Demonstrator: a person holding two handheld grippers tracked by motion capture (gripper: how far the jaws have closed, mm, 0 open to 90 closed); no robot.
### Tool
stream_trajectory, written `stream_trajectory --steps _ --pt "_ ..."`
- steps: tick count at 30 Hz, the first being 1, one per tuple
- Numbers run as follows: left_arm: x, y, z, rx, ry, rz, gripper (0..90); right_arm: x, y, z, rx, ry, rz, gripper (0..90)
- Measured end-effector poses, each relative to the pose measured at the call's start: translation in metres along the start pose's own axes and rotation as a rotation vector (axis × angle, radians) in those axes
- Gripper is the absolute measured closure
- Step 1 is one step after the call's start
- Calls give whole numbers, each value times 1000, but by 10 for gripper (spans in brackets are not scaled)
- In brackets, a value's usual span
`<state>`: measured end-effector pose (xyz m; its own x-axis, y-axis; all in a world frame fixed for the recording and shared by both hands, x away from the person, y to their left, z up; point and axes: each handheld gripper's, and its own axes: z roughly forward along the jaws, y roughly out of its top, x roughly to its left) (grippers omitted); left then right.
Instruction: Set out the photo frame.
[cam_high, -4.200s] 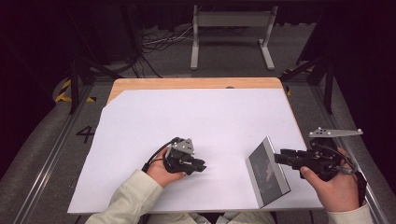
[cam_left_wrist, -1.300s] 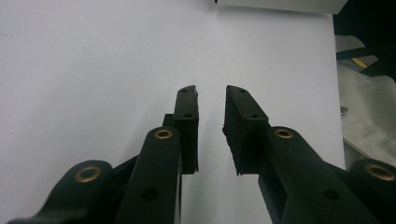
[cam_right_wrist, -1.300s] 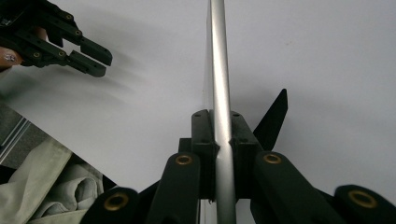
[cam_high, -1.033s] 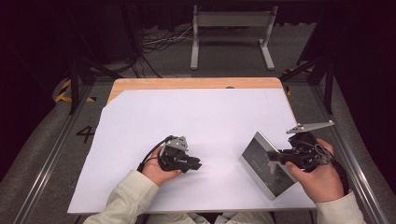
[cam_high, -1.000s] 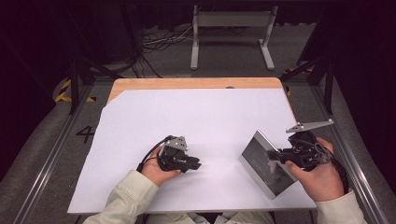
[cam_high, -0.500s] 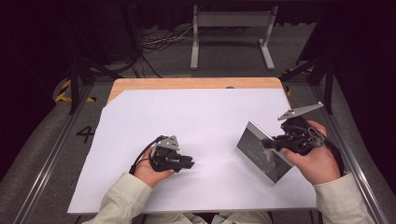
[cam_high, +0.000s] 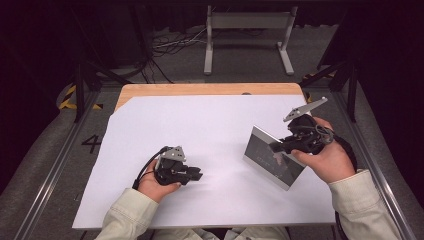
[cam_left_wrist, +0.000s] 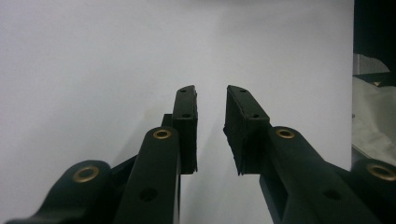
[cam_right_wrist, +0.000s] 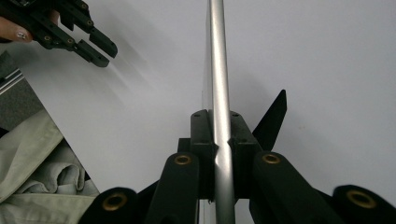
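My right gripper (cam_high: 278, 146) clamps silver-edged frame (cam_high: 273, 157) by thin rim, frame tilted above right side of white worktop (cam_high: 210, 125). My left gripper (cam_high: 196, 174) sits near worktop, jaws parted by narrow gap, empty. Frame face dark, glossy; I cannot make out content.

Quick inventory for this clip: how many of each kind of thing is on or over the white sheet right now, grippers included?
Grippers: 2, the left gripper open with nothing between its jaws, the right gripper shut on the frame
Silver-edged picture frame: 1
White sheet on the table: 1
Total: 4
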<state>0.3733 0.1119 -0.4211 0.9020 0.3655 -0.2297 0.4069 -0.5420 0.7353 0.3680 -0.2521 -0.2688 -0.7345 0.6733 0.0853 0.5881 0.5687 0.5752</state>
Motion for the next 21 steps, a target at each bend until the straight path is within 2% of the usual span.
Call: stream_trajectory --steps 7,10,14,17,21 --pt "1 0 0 1 1 1 742 -1 9 8 10 10 -74 838" --pt "1 0 0 2 3 2 742 -1 13 12 9 29 -117 838" --pt "1 0 1 2 2 4 742 -2 18 15 15 60 -146 837" --pt "0 0 1 2 2 0 742 -2 19 17 17 69 -151 837" --pt "0 0 1 4 5 1 741 -4 23 21 29 85 -183 838"
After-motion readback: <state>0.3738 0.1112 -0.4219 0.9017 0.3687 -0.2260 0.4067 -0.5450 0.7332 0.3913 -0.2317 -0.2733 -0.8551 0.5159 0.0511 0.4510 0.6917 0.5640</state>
